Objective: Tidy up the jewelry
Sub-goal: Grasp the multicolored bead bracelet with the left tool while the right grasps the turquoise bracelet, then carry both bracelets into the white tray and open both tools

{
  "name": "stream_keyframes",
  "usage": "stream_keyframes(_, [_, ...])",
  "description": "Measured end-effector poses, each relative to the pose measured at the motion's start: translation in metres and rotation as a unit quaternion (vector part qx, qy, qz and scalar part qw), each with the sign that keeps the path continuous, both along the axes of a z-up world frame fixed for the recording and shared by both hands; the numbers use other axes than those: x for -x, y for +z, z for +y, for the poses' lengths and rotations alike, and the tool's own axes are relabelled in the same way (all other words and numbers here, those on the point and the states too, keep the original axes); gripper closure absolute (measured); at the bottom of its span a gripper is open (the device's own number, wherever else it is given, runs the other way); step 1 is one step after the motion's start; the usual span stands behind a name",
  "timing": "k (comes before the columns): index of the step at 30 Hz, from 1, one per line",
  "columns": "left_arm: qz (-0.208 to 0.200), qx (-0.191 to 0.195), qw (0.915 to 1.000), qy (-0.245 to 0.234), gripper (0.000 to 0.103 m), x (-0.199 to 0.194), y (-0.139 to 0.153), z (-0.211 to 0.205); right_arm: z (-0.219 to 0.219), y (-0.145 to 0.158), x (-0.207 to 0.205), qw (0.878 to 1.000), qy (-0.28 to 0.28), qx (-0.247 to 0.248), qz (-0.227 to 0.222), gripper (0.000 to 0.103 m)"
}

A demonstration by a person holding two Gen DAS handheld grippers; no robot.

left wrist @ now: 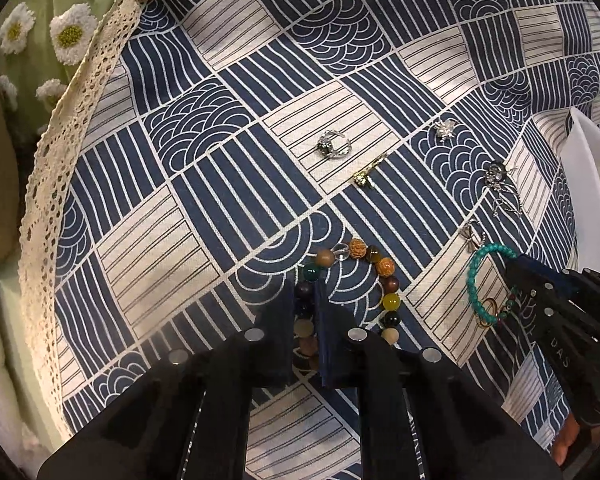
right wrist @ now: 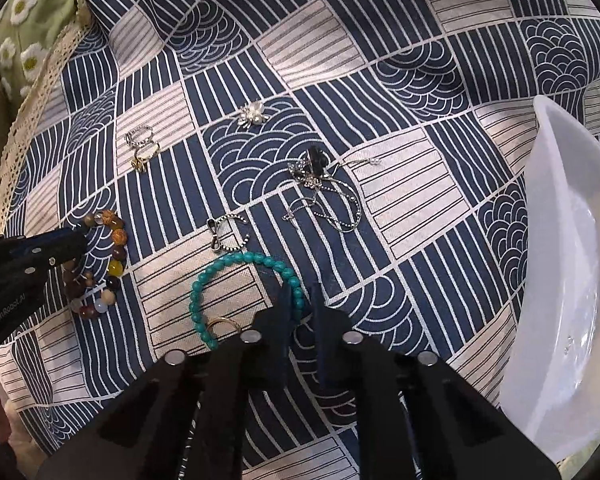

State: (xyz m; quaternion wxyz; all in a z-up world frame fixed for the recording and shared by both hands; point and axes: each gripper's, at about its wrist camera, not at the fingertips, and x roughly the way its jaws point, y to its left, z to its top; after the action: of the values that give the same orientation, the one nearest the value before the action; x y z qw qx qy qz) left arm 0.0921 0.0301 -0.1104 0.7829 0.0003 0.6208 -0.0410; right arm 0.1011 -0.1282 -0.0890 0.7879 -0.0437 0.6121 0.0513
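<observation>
A bracelet of mixed brown, yellow and dark beads [left wrist: 380,276] lies on the patterned cloth; my left gripper [left wrist: 306,292] straddles its left side, fingers narrowly apart with beads between them. It also shows in the right wrist view [right wrist: 112,264]. A turquoise bead bracelet [right wrist: 236,264] with a gold ring [right wrist: 220,322] lies under my right gripper [right wrist: 302,300], whose fingers stand around its right edge, narrowly apart. A silver ring [left wrist: 334,146], gold clip [left wrist: 368,174], pearl brooch [right wrist: 254,114], bow ring [right wrist: 226,232] and chain necklace [right wrist: 328,196] lie scattered.
A white dish [right wrist: 560,280] stands at the right on the cloth, also at the left wrist view's right edge [left wrist: 592,184]. A green daisy fabric [left wrist: 40,32] with a lace edge [left wrist: 60,152] borders the left.
</observation>
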Motion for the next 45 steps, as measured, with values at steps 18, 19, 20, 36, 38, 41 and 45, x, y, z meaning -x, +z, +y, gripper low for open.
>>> stream_keyframes(18, [-0.126, 0.113, 0.9732, -0.156, 0.094, 0.036, 0.166, -0.168, -0.165, 0.162, 0.052, 0.987, -0.092, -0.03, -0.126, 0.096])
stream_keyframes(19, [-0.124, 0.119, 0.97, -0.172, 0.094, 0.034, 0.167, -0.187, -0.18, 0.158, 0.053, 0.986, -0.107, -0.027, -0.122, 0.096])
stream_keyframes(20, [-0.121, 0.126, 0.9666, -0.187, 0.094, 0.032, 0.166, -0.206, -0.193, 0.155, 0.052, 0.985, -0.119, -0.026, -0.118, 0.096])
stream_keyframes(36, [-0.042, 0.109, 0.9687, -0.219, 0.094, -0.028, 0.049, -0.36, -0.305, 0.092, 0.056, 0.97, -0.229, -0.073, -0.048, 0.096])
stream_keyframes(38, [-0.042, 0.089, 0.9719, -0.214, 0.093, -0.031, 0.043, -0.36, -0.304, 0.092, 0.055, 0.97, -0.228, -0.072, -0.048, 0.096])
stream_keyframes(41, [-0.035, 0.083, 0.9753, -0.201, 0.091, -0.035, 0.038, -0.352, -0.299, 0.086, 0.052, 0.972, -0.222, -0.07, -0.042, 0.096])
stream_keyframes(45, [-0.036, 0.099, 0.9754, -0.193, 0.089, -0.033, 0.051, -0.336, -0.296, 0.077, 0.048, 0.974, -0.218, -0.06, -0.032, 0.096])
